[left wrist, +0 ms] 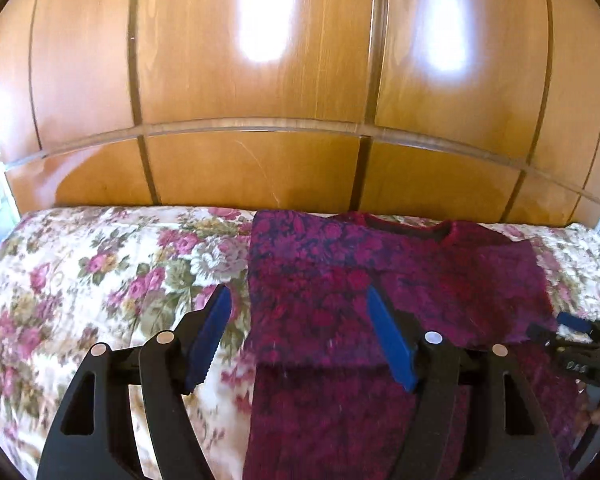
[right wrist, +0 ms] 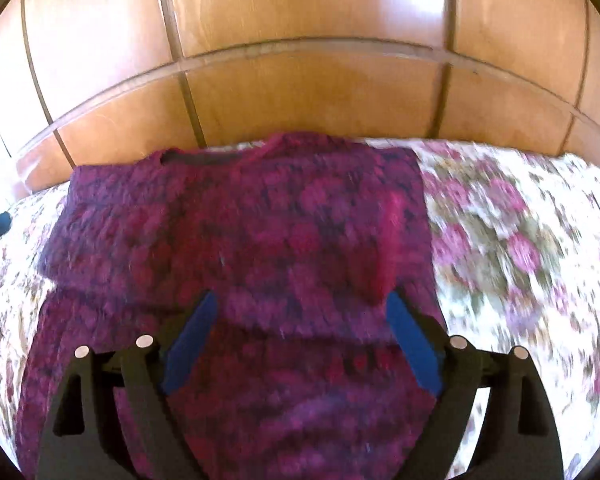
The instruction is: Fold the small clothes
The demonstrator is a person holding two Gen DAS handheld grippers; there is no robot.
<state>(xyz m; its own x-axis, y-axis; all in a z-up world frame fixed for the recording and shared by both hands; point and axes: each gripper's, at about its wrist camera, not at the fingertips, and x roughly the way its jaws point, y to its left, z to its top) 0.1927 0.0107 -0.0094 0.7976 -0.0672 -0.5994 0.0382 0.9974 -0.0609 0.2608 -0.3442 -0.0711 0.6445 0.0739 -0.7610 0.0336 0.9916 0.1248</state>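
garment [left wrist: 380, 280]: lying on floral bedspread [left wrist: 100, 280], sides folded in
left gripper [left wrist: 300, 308]: hovering wide over its left edge, empty
right gripper [right wrist: 300, 308]: hovering wide above it, empty

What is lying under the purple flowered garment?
The garment lies on a floral bedspread, which shows on both sides of it. Behind the bed stands a wooden panelled wall. Whatever lies beneath the garment's folded layers is covered and cannot be seen.
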